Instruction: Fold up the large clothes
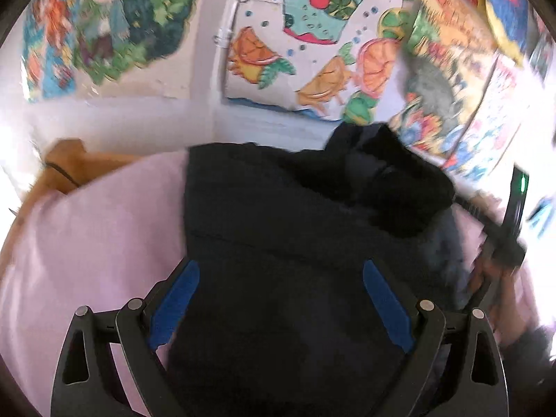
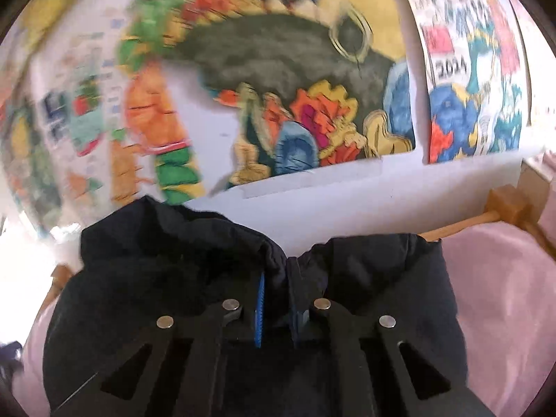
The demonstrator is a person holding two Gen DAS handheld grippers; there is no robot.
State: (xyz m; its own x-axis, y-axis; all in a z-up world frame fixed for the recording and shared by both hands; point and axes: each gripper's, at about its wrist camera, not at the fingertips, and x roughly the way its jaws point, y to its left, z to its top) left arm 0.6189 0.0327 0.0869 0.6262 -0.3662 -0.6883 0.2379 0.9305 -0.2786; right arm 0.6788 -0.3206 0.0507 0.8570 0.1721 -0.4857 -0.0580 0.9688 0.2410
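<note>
Apparently mid-fold, the right gripper (image 2: 278,307) is pinched tight on a bunched edge of the dark navy padded jacket (image 1: 278,243) lying on the pale pink bedsheet (image 1: 87,243), while the left gripper (image 1: 281,305) hangs wide above it, grasping nothing; next that edge wants carrying across, below a wall of bright children's paintings (image 1: 295,34)
</note>
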